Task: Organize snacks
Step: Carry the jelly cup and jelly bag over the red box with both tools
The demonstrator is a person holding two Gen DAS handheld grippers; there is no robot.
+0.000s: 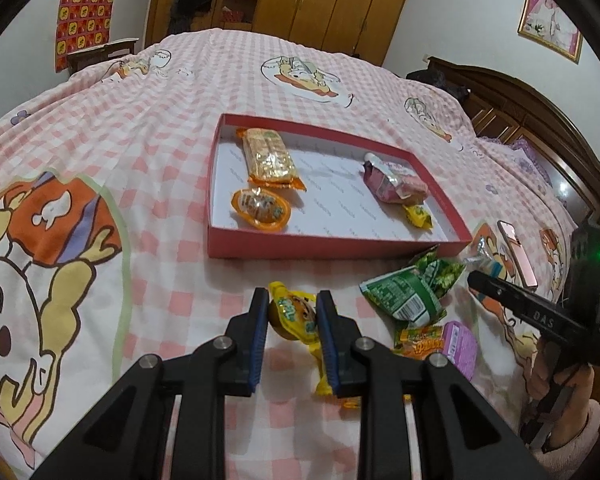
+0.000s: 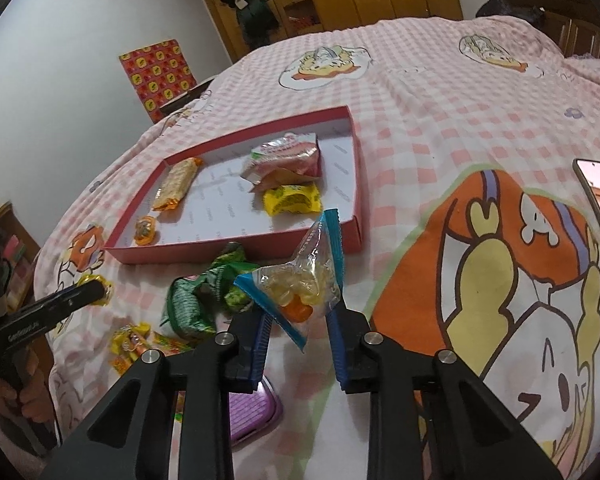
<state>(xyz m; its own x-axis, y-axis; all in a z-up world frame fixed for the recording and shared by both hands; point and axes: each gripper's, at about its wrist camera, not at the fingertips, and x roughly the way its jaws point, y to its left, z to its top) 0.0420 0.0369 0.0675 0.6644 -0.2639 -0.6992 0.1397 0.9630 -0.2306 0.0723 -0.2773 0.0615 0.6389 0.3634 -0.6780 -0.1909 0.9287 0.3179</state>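
A shallow red box [image 1: 300, 247] lies on the bed and holds an orange cracker pack [image 1: 268, 158], an orange jelly cup [image 1: 260, 210], a pink pouch [image 1: 396, 184] and a yellow candy [image 1: 418, 216]. My left gripper [image 1: 294, 302] is shut on a yellow jelly packet [image 1: 294, 316] just in front of the box's near wall. To the right, my right gripper [image 2: 298, 308] is shut on a clear blue-edged candy packet [image 2: 300, 280], held up near the box's [image 2: 220, 250] near right corner. A green packet [image 2: 200, 300] lies between the two grippers.
A yellow-orange candy pack [image 1: 420, 342] and a purple cup [image 1: 458, 346] lie on the pink checked bedspread near me. A pink phone [image 1: 516, 252] rests right of the box. A dark wooden headboard [image 1: 540, 120] stands at the right, with wardrobes behind the bed.
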